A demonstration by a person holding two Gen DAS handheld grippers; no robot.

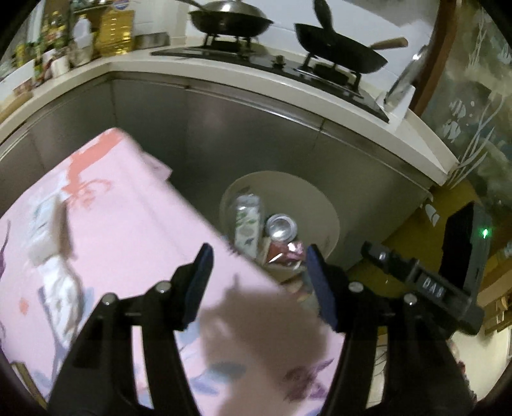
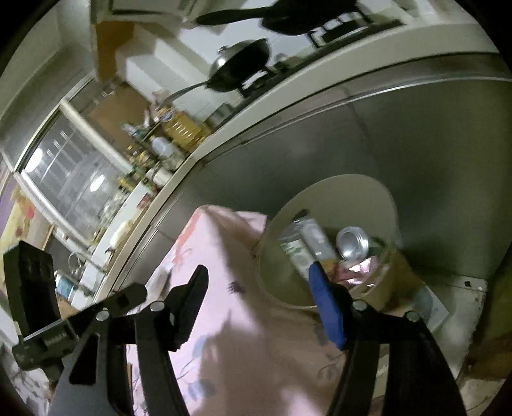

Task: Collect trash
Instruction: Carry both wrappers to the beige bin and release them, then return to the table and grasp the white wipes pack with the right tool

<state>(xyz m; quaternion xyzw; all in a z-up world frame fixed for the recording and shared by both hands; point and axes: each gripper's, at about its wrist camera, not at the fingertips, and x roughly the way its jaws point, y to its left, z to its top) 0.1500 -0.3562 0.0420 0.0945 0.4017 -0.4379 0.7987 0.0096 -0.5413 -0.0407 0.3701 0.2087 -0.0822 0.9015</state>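
The left tool is hovering with its fingers standing wide apart and nothing between them, over the edge of a pink floral-printed cloth-covered surface. The right tool is likewise gaping wide and empty above the same pink cloth, with its blue pad showing in front of the bin's near rim.

Just past the surface's edge, a round cream-coloured plastic waste bin is sitting on the floor against a grey metal cabinet front. Inside it, the trash is lying together: a crushed silver aluminium can, a white and green printed carton and a shiny red foil wrapper.

Farther off, two black woks are resting on a black gas hob set in a white countertop, with bottles and a gold-coloured box crowding the corner.
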